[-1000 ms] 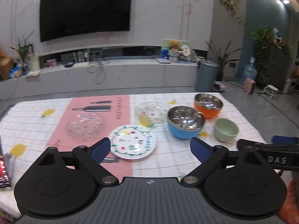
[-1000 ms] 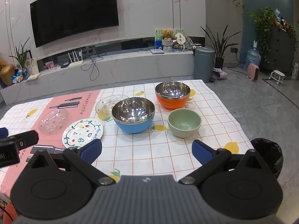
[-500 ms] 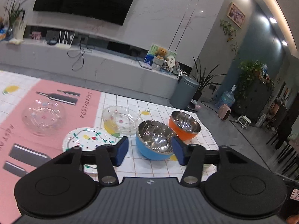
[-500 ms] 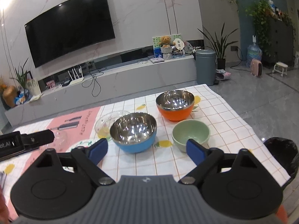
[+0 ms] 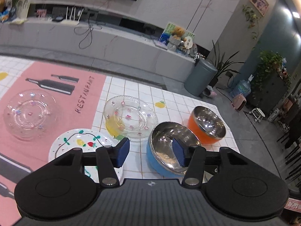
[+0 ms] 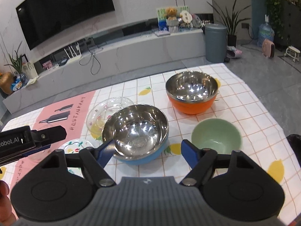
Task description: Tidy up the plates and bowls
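On the checked cloth of the worktop (image 6: 244,116), nearest my jaws, sits the blue bowl (image 6: 137,131) with its shiny steel lining. My left gripper (image 5: 150,151) stands half open around its near-left rim, one pad outside the wall and the other over the hollow, gripping nothing. My right gripper (image 6: 144,151) hangs wide open just before the same bowl, its left pad at the rim, and is also empty.

I judge this bowl stiff and fairly light, but slick on the polished inside, so a pinch across the rim, one pad inside and one outside, looks like the surest hold; a shallow bite could slide off.

Behind it to the right stands the orange bowl (image 6: 191,96), a twin in build, apart from it. The small green bowl (image 6: 216,136) sits near the blue one's right side; it looks ceramic, heavier for its size and liable to chip.

To the left lie the plates: a clear glass plate (image 5: 130,116) just beside the blue bowl, a painted white plate (image 5: 82,145) partly under my left pad, and a second glass plate (image 5: 28,113) on the pink mat (image 5: 62,105). Glass is brittle and low-rimmed, so an edge grip is needed.
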`<state>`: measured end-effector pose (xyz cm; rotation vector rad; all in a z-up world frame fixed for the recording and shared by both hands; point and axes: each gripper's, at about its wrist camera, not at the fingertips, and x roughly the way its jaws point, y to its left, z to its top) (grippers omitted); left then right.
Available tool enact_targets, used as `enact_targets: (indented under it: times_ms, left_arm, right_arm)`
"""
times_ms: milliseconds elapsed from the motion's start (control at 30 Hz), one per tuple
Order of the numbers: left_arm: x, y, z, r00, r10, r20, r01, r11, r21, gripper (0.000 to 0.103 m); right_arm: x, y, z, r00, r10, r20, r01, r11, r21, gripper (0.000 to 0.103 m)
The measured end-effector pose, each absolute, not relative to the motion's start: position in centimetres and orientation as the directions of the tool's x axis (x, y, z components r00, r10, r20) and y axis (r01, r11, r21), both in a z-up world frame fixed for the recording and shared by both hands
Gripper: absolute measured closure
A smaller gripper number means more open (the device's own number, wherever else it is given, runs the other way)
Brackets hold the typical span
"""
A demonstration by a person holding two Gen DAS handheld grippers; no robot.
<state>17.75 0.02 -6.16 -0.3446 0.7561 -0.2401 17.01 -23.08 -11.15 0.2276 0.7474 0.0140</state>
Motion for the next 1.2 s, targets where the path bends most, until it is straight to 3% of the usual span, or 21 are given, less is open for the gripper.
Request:
enact_targets:
  times_ms: [267,300,367,433,500,533,600,667,733,1200]
  left_arm:
    - [21.2,-1.3,-8.6,0.646,-0.369,-0.668,0.067,0.899,-0.432,0.042]
    - [21.5,-1.6,-9.0,0.638,-0.377,-0.671,0.071,0.897,-0.437,0.042]
    - [22.2,-2.0,-9.6,0.623,-0.38,-0.684,0.068,0.897,-0.437,0.042]
    - [22.7,-2.3,-10.1,0.616,-0.379,-0.691,0.064,0.898,-0.435,0.044]
    - [23.2,-2.5,-10.5,0.606,-0.379,-0.699,0.058,0.898,-0.437,0.049]
    - [23.4,-2.7,-10.6,0.6,-0.379,-0.704,0.057,0.898,-0.435,0.054]
    - [23.7,-2.9,-10.9,0.598,-0.38,-0.706,0.061,0.9,-0.432,0.065]
    - [23.8,-3.1,-11.1,0.594,-0.382,-0.708,0.07,0.901,-0.427,0.085]
    - [24.0,-3.3,-11.1,0.597,-0.365,-0.714,0.064,0.909,-0.412,0.093]
    - [20.3,-1.9,-7.8,0.624,-0.337,-0.705,0.054,0.919,-0.392,0.097]
  right_arm:
    - [21.1,-24.1,-13.5,0.671,0.094,-0.736,0.169,0.947,0.274,0.035]
    - [21.5,-24.1,-13.7,0.666,0.088,-0.741,0.177,0.946,0.271,0.038]
    - [22.1,-24.5,-14.3,0.649,0.083,-0.757,0.198,0.941,0.273,0.051]
    - [22.8,-24.8,-14.9,0.626,0.104,-0.773,0.209,0.932,0.295,0.055]
    - [23.1,-25.0,-15.4,0.616,0.11,-0.78,0.218,0.928,0.303,0.059]
    - [23.3,-25.0,-15.6,0.613,0.107,-0.783,0.22,0.929,0.299,0.066]
    - [23.5,-25.1,-15.9,0.608,0.114,-0.786,0.222,0.926,0.306,0.075]
    - [23.7,-25.3,-16.2,0.602,0.12,-0.789,0.226,0.923,0.313,0.083]
    - [23.8,-25.3,-16.2,0.604,0.114,-0.789,0.226,0.925,0.306,0.087]
    - [21.6,-24.6,-14.2,0.613,0.126,-0.78,0.179,0.94,0.292,0.09]
